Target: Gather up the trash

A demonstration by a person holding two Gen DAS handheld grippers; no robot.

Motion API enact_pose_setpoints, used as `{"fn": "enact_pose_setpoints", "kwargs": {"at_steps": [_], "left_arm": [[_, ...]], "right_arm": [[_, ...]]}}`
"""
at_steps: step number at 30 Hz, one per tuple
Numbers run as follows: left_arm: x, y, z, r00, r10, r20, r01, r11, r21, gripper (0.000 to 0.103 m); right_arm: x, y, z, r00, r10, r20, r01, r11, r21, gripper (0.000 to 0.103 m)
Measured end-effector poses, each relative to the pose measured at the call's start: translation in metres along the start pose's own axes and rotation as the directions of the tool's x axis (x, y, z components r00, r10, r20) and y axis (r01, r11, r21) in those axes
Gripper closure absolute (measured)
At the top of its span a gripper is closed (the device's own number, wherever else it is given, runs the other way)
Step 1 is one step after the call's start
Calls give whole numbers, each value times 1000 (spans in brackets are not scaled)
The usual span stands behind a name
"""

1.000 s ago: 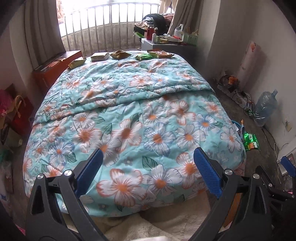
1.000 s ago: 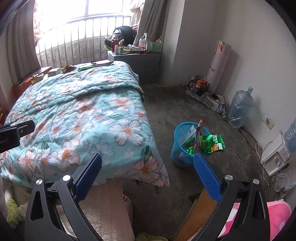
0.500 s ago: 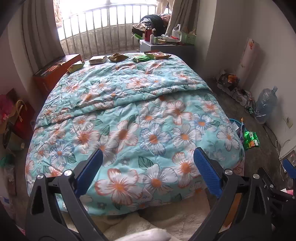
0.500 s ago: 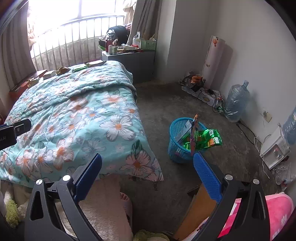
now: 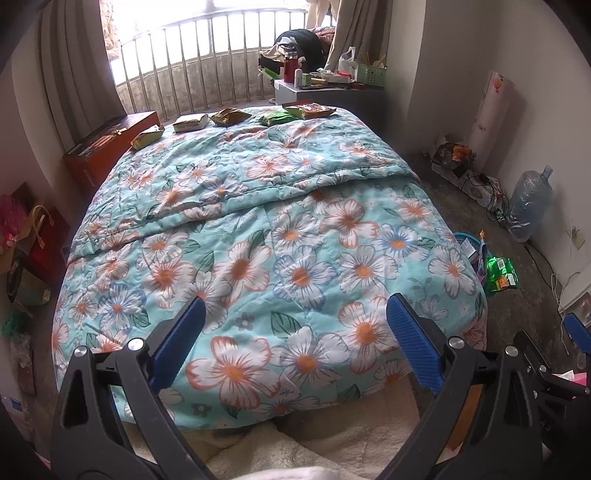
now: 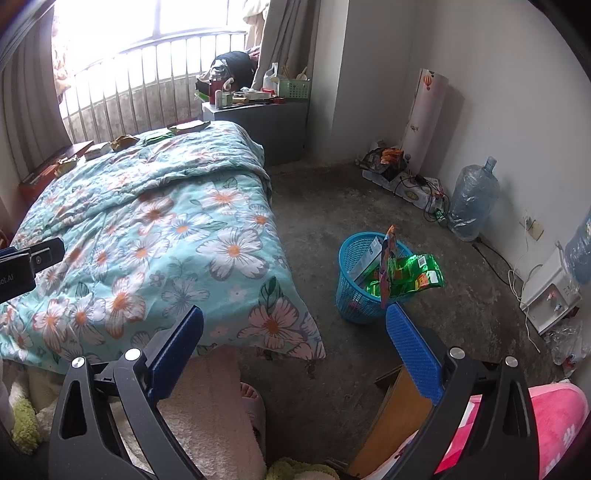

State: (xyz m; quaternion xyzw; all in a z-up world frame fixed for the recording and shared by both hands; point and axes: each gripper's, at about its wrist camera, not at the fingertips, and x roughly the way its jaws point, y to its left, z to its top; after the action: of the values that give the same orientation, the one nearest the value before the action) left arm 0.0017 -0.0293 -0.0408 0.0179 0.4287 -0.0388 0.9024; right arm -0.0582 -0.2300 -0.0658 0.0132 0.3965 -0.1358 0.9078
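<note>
A bed (image 5: 266, 229) filled the middle of the room. Five snack packets (image 5: 229, 116) lay in a row along its far edge, before a railing (image 5: 207, 62). To the right, on the floor (image 6: 332, 206), stood a basket (image 6: 354, 291) holding wrappers (image 6: 410, 275).

A bedroom in daylight. A bed (image 5: 280, 229) under a turquoise quilt with white and orange flowers fills the middle. Behind it, a bright window (image 6: 147, 22) with a curved metal railing (image 5: 207, 62) and grey curtains (image 5: 74, 55). A grey cabinet (image 6: 273, 125) stands beside the bed's far corner. The walls (image 6: 498, 55) are plain white. The floor (image 6: 332, 206) is bare grey concrete. A large water bottle (image 6: 472, 199) stands against the wall.
</note>
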Motion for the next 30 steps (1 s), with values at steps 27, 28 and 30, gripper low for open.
{"fn": "enact_pose_setpoints", "kwargs": {"at_steps": [27,28,30], "left_arm": [[2,0,0,1000,0,-19,0,1000,0,9],[2,0,0,1000,0,-18,0,1000,0,9],[2,1,0,1000,0,-18,0,1000,0,9]], "right_arm": [[0,-1,1,1000,2,2,-2,1000,5,7],[0,-1,1,1000,1,3,-1,1000,5,7],[0,-2,1,1000,2,2,-2,1000,5,7]]}}
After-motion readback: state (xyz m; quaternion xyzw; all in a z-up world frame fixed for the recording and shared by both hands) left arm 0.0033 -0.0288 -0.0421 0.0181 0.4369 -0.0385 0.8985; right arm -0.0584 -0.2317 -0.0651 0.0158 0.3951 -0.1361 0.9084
